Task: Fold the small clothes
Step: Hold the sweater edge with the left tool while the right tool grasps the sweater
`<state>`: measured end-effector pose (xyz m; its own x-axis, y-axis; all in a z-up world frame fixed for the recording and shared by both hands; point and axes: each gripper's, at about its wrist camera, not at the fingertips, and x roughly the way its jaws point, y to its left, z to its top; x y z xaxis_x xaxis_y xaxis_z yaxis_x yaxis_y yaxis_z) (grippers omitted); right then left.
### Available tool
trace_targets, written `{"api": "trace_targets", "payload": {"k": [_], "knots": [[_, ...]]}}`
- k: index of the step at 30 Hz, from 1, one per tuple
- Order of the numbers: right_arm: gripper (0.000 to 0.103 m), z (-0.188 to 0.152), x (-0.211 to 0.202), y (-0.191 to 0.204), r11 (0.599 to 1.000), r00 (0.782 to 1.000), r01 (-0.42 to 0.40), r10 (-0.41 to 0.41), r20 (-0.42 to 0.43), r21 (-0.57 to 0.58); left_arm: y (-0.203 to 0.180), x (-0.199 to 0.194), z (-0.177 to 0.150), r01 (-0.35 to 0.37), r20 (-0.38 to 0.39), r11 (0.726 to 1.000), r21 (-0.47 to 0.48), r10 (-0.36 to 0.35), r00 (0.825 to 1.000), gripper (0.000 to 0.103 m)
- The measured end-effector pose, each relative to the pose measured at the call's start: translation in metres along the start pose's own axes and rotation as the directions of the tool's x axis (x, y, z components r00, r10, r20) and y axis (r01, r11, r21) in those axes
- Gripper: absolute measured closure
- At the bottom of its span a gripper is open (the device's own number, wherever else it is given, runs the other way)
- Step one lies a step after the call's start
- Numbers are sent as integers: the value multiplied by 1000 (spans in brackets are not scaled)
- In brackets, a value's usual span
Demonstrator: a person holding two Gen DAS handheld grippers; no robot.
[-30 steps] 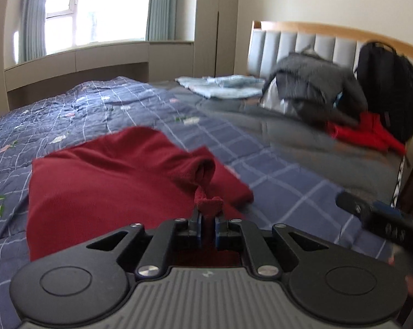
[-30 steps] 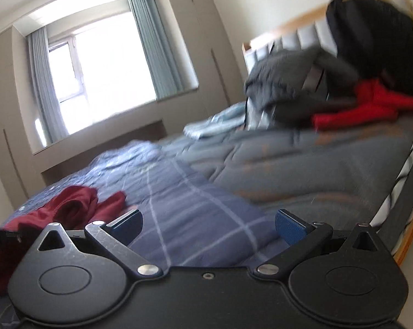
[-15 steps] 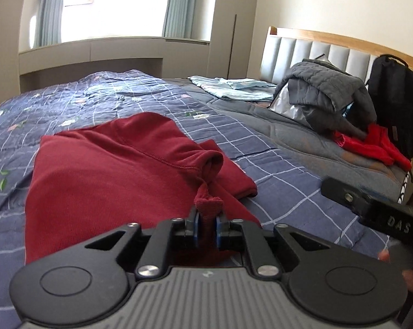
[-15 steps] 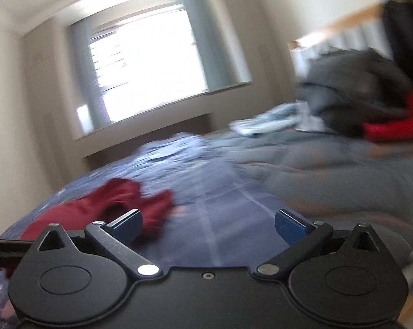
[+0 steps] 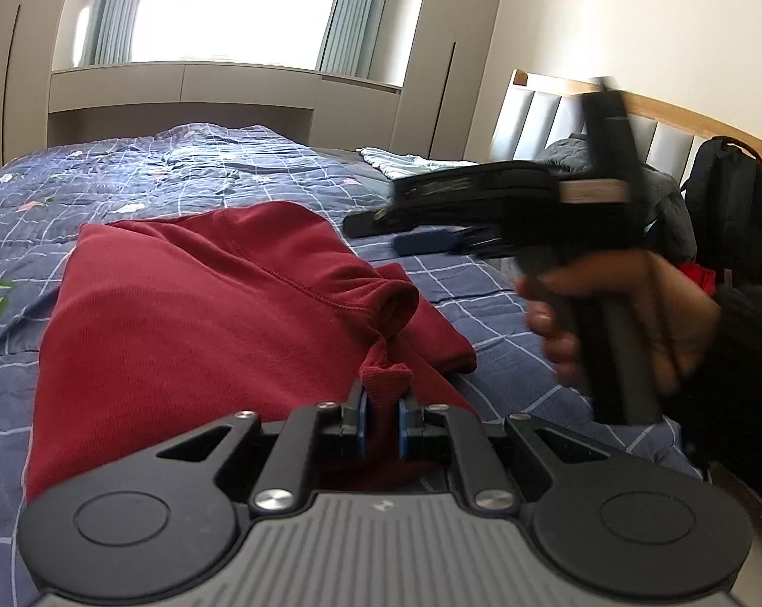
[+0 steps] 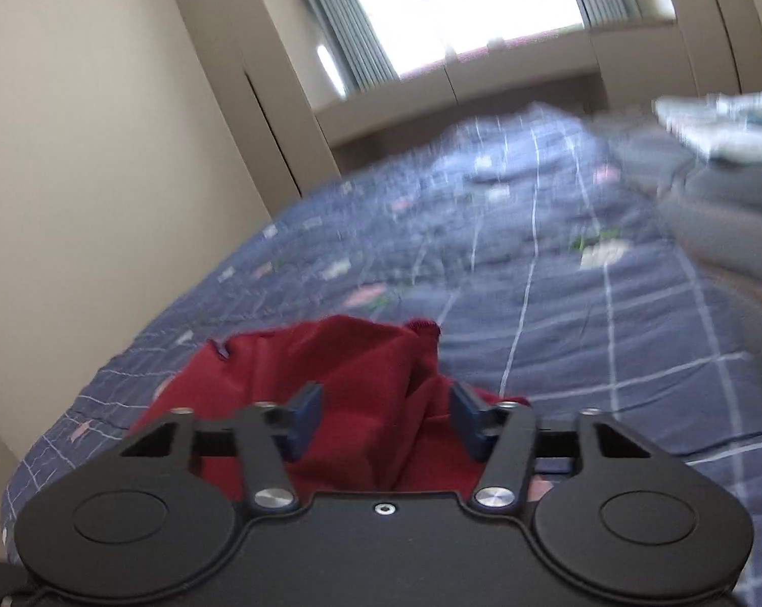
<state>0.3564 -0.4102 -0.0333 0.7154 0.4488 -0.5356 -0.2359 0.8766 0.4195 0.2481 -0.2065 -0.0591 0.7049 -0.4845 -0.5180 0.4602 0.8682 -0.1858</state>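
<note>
A dark red garment (image 5: pixel 188 313) lies spread on the blue checked quilt (image 5: pixel 188 167). My left gripper (image 5: pixel 381 422) is shut on a bunched edge of the red garment near its cuffed sleeve (image 5: pixel 396 303). My right gripper (image 6: pixel 385 422) is open, its blue pads (image 6: pixel 307 417) either side of a raised fold of the red garment (image 6: pixel 350 364). In the left wrist view the right gripper (image 5: pixel 381 225) shows blurred, held in a hand (image 5: pixel 618 313) above the garment's far right side.
A grey blanket (image 6: pixel 734 212) covers the right half of the bed. Near the padded headboard (image 5: pixel 547 116) lie a grey jacket (image 5: pixel 669 202), a black backpack (image 5: pixel 734 202), a red item (image 5: pixel 699 273) and a folded light blue cloth (image 5: pixel 406 159). Cabinets stand under the window (image 5: pixel 219 0).
My right gripper swung left from beside the bed to over the red garment, its open fingers narrower and now around a fold. My left gripper stays shut on the garment edge.
</note>
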Motion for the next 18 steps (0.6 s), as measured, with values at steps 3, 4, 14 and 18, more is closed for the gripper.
{"api": "trace_targets", "payload": {"k": [3,4,14,18], "knots": [[60,-5,11,-3,999,999,-2,4,-41,36,1,0,0,5,3,1000,-6,-5,1000,93],[62,-7,12,-3,999,999,-8,10,-43,45,1,0,0,6,3,1000,-7,-6,1000,93],[95,-6,12,6,999,999,-16,17,-41,29,4,-1,0,12,10,999,-30,-11,1000,93],[100,-3,2,11,1000,1000,-6,6,6,4,2,-5,3,2,11,1000,-25,-1,1000,93]]}}
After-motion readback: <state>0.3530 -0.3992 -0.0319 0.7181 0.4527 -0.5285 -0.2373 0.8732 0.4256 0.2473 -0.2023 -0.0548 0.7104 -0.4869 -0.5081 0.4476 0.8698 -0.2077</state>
